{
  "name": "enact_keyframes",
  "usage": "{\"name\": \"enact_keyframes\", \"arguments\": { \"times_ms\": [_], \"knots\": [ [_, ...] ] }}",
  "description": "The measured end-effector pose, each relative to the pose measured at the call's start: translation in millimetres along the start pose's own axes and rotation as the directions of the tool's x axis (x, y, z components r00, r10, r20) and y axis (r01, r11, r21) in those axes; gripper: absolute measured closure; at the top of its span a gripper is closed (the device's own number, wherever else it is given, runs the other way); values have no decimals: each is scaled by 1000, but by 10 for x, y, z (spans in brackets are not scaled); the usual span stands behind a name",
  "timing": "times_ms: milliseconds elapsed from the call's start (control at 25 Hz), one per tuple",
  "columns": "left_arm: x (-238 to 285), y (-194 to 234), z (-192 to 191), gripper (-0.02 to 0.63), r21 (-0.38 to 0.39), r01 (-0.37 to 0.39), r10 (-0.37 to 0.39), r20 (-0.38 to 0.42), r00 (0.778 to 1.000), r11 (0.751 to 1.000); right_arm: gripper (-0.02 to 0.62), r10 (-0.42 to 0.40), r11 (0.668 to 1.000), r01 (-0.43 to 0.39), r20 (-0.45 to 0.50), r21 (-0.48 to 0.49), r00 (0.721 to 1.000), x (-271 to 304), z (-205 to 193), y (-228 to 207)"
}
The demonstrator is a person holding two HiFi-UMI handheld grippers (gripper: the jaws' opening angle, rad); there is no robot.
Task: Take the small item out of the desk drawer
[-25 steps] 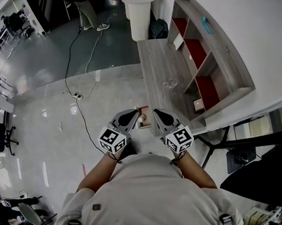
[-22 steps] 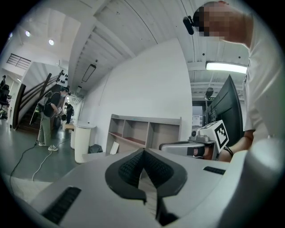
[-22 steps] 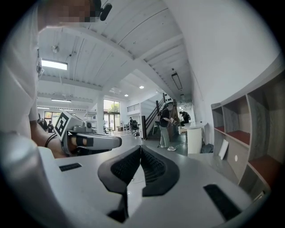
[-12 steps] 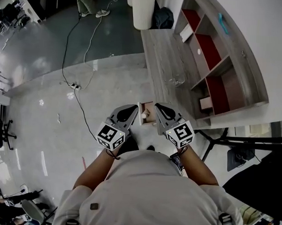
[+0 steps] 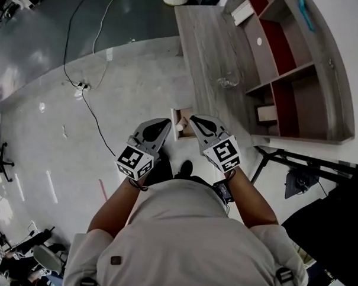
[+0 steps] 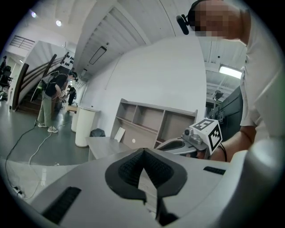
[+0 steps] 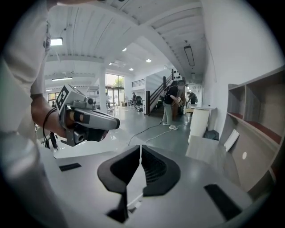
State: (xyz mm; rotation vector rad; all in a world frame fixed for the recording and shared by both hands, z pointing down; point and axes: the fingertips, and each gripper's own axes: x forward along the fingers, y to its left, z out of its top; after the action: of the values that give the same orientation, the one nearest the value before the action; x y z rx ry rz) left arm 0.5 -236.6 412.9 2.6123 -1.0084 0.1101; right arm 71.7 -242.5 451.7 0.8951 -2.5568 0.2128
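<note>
A small drawer [image 5: 183, 116] stands open at the front edge of the grey wooden desk [image 5: 201, 45]. A pale small item [image 5: 179, 127] lies inside it. My left gripper [image 5: 166, 123] is just left of the drawer and my right gripper [image 5: 194, 119] just right of it, both above the floor and close together. In the left gripper view the left gripper [image 6: 143, 153] has its pads together with nothing between them. The right gripper [image 7: 140, 148] is likewise shut and empty. Neither touches the drawer.
A shelf unit [image 5: 289, 67] with red compartments stands on the desk's far side, and a clear glass object [image 5: 228, 81] sits on the desktop. A cable [image 5: 89, 106] runs across the glossy floor. A white bin [image 6: 82, 127] stands beyond the desk; people stand far off [image 6: 49, 102].
Both grippers have come down and forward together, nearer the open drawer. The desk and shelf now sit closer in the head view. Both pairs of jaws stay shut.
</note>
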Motion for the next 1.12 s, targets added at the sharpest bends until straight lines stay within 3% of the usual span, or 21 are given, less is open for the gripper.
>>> {"name": "enact_keyframes", "arguments": {
  "times_ms": [400,680,960,1120],
  "knots": [
    [200,497,-576,591,-86,4,-9,-60,998,996,546,63,998,-57,-191,36,980,653,-734,-25],
    [238,694,-988,591,-105,-7,-7,-129,992,994,493,128,992,-119,-327,49,936,925,-1281,97],
    [235,948,-1344,591,-120,-31,9,-185,983,992,448,169,979,-203,-478,-21,862,1214,-1771,275],
    [238,994,-1571,591,-137,-28,-3,-221,975,990,426,190,959,-275,-577,-63,794,1361,-2151,367]
  ]
}}
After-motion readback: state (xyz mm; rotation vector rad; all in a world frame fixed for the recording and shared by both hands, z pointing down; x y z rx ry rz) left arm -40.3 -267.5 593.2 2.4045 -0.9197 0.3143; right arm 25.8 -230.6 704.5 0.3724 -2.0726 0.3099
